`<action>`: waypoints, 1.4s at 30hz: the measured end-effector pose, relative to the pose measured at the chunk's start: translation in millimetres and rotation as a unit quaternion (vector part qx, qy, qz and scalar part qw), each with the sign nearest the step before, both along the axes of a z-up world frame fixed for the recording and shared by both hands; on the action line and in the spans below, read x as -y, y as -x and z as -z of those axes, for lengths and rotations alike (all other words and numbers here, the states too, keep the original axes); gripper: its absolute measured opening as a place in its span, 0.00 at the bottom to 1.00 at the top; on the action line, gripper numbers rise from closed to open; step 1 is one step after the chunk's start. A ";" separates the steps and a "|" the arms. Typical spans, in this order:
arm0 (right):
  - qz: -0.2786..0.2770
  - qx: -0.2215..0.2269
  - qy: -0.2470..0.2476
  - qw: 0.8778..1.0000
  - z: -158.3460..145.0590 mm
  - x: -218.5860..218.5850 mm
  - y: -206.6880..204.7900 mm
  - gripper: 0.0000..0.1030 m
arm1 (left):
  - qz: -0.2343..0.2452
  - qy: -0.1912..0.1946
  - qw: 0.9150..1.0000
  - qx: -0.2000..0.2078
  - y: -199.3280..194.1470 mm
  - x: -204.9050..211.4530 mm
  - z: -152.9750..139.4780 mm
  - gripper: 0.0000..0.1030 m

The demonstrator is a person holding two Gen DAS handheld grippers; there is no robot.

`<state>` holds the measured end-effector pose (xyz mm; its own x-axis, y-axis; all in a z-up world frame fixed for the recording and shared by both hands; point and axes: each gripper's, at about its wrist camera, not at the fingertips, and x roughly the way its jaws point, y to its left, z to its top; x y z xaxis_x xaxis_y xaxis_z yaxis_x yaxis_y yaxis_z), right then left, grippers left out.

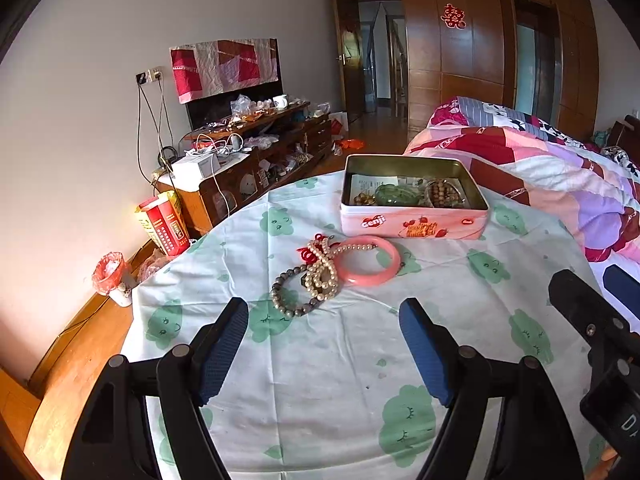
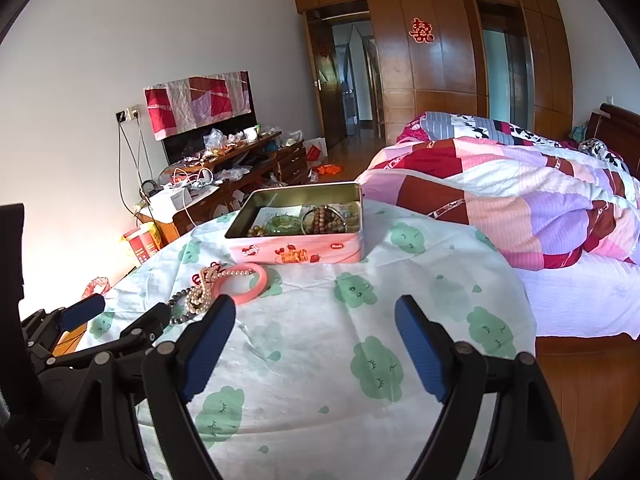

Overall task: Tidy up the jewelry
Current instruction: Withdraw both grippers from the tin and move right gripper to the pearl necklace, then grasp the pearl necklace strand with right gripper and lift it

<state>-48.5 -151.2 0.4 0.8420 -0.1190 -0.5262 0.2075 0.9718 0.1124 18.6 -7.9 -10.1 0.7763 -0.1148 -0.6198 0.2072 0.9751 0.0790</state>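
A pink open tin box (image 1: 412,222) (image 2: 300,252) stands on the round table and holds a green bangle (image 1: 396,195), brown bead bracelets (image 1: 442,192) and papers. In front of it lie a pink bangle (image 1: 370,278) (image 2: 256,292), a cream pearl necklace (image 1: 322,272) (image 2: 200,292), a dark grey bead bracelet (image 1: 288,304) (image 2: 176,312) and a red knot cord (image 1: 310,250). My left gripper (image 1: 326,316) is open and empty just short of the jewelry pile. My right gripper (image 2: 316,316) is open and empty, right of the pile.
The table wears a white cloth (image 1: 320,380) with green prints. A bed with a patchwork quilt (image 2: 500,200) lies to the right. A cluttered wooden TV cabinet (image 1: 248,168) stands along the left wall, with a red carton (image 1: 164,224) and a small bin (image 1: 110,276) on the floor.
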 end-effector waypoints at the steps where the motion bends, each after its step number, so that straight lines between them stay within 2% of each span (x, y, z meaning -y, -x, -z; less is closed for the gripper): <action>1: 0.000 -0.001 0.000 1.000 0.1 -0.8 -0.2 0.82 | -0.001 -0.001 1.000 0.000 0.0 -0.8 0.6 0.76; 4: -0.001 -0.004 -0.001 1.000 1.2 -1.6 0.0 0.82 | 0.002 -0.005 1.000 0.003 0.7 -4.8 4.0 0.76; 9: -0.012 -0.013 0.003 1.000 7.7 -3.9 -2.6 0.82 | 0.029 0.038 0.999 -0.007 6.2 -34.2 19.5 0.76; 16: -0.038 -0.041 -0.013 0.998 22.3 -7.4 -17.5 0.78 | -0.005 0.087 0.996 -0.031 -5.2 -72.3 31.4 0.76; 21: -0.082 -0.056 -0.034 0.995 24.0 -16.9 -44.5 0.78 | -0.014 0.088 0.996 -0.032 -15.2 -82.1 32.0 0.76; 23: -0.107 -0.064 -0.051 0.991 25.6 -22.6 -57.8 0.73 | -0.017 0.085 0.996 -0.029 -17.3 -85.1 32.9 0.76; 25: -0.137 -0.073 -0.070 0.985 30.3 -33.3 -75.6 0.61 | -0.019 0.086 0.996 -0.029 -19.3 -89.1 33.6 0.76; 27: -0.153 -0.086 -0.075 0.982 36.6 -45.1 -92.3 0.57 | -0.019 0.084 0.996 -0.034 -21.9 -92.6 35.6 0.76; 32: -0.174 -0.112 -0.077 0.975 52.5 -77.1 -140.3 0.55 | -0.038 0.062 0.997 -0.038 -28.2 -103.6 39.7 0.76; 38: -0.179 -0.147 -0.043 0.972 72.8 -101.5 -172.8 0.48 | -0.051 0.082 0.994 -0.045 -34.9 -118.2 40.8 0.76; 39: -0.179 -0.158 -0.040 0.970 79.0 -103.6 -177.9 0.44 | -0.051 0.082 0.994 -0.045 -35.8 -118.1 40.7 0.76; 41: -0.178 -0.150 -0.016 0.972 80.7 -107.0 -180.2 0.33 | -0.052 0.083 0.994 -0.047 -36.7 -119.0 41.2 0.76; 42: -0.183 -0.149 -0.013 0.972 80.9 -106.8 -179.7 0.21 | -0.052 0.085 0.994 -0.048 -37.0 -119.4 41.6 0.76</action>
<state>131.2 -44.4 -80.5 0.6348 0.1764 -0.7523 -0.1240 0.9842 0.1262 55.6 111.5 -51.7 0.7283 -0.1459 -0.6696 0.1033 0.9893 -0.1033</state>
